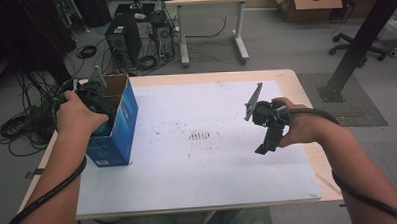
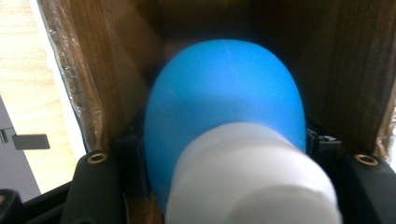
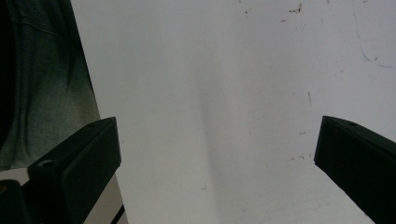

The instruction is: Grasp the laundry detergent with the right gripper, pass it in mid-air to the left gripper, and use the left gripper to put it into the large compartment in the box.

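The left gripper [image 1: 93, 98] sits inside the open top of the blue box [image 1: 122, 125], which stands upright at the left edge of the table [image 1: 290, 81]. The left hand [image 1: 76, 116] holds it there from above. In the left gripper view the jaws lie low on either side of a blue bottle [image 2: 224, 93] with a white cap [image 2: 252, 182] — the pads press on its flanks, so the bottle is gripped. The bottle is inside the box, with brown cardboard walls close on both sides and the cap end towards the camera.

The right gripper [image 1: 265, 142] hangs above the white sheet [image 1: 199, 177] on the right half of the table, well apart from the box, held by the right hand [image 1: 302, 126] with the jaws pointing down and towards the person. In the right gripper view the two jaws stand wide apart — nothing is between them, just bare white sheet marked with a few small dark specks.
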### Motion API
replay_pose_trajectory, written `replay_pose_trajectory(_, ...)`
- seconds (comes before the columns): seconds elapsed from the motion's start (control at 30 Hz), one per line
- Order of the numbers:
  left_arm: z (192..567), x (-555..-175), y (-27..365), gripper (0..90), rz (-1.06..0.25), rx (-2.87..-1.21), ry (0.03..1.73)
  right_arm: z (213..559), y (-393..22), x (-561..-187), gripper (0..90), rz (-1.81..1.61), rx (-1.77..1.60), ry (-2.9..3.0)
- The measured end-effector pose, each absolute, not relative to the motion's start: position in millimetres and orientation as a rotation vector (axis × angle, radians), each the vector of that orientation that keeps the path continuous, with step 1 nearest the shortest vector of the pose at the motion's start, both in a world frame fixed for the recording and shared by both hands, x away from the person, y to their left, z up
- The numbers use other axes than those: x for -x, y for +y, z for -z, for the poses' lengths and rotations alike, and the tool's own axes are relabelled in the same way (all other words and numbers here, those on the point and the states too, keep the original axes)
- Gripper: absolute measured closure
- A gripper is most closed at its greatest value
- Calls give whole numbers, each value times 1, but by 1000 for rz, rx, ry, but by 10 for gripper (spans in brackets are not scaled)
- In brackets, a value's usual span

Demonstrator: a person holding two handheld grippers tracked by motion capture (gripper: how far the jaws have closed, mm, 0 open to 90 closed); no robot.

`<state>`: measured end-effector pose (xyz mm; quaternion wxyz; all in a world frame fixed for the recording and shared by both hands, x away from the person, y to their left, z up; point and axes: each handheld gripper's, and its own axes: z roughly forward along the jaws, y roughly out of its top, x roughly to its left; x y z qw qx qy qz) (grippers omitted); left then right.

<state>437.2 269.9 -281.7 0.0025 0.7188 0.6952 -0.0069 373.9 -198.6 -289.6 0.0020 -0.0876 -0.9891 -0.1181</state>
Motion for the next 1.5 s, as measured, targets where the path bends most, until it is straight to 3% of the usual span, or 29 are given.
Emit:
replay_pose_trajectory(1.1, 276, -438, 268, 287, 34, -2242, 2177, 291, -202, -374, 3, 377, 283, -3101)
replay_pose_trajectory(1.5, 264, -435, 264, 266, -25, -2294, 2158, 291, -203, -374, 4, 383, 281, -3102)
